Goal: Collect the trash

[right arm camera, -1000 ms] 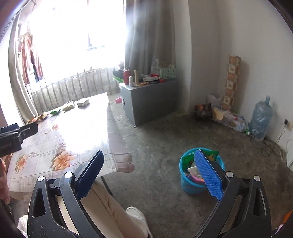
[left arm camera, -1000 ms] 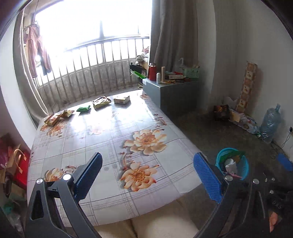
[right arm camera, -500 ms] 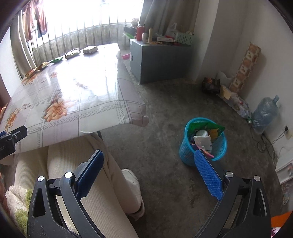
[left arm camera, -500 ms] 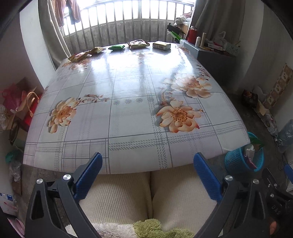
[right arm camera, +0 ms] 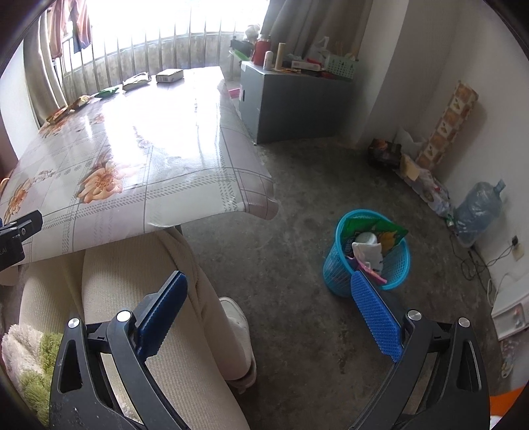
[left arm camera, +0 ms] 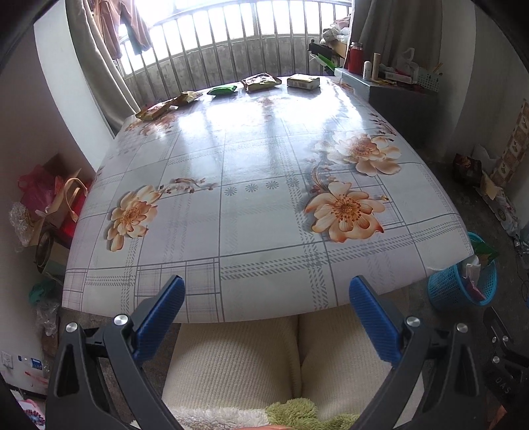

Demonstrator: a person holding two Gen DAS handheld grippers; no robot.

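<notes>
Five packets (left arm camera: pixel 259 81) along table (left arm camera: pixel 251 165) far edge; one blue bin (right arm camera: pixel 368 251), trash inside; left gripper (left arm camera: pixel 266 311), right gripper (right arm camera: pixel 269 306) both wide apart, empty

table (left arm camera: pixel 264 205): wide bare middle | wrappers (left arm camera: pixel 261 81): lined the far edge | basket (right arm camera: pixel 367 261): stood alone on open floor (right arm camera: pixel 297 198)

A home — floral-clothed table (left arm camera: pixel 264 172), hanging laundry (left arm camera: pixel 127 28)
</notes>
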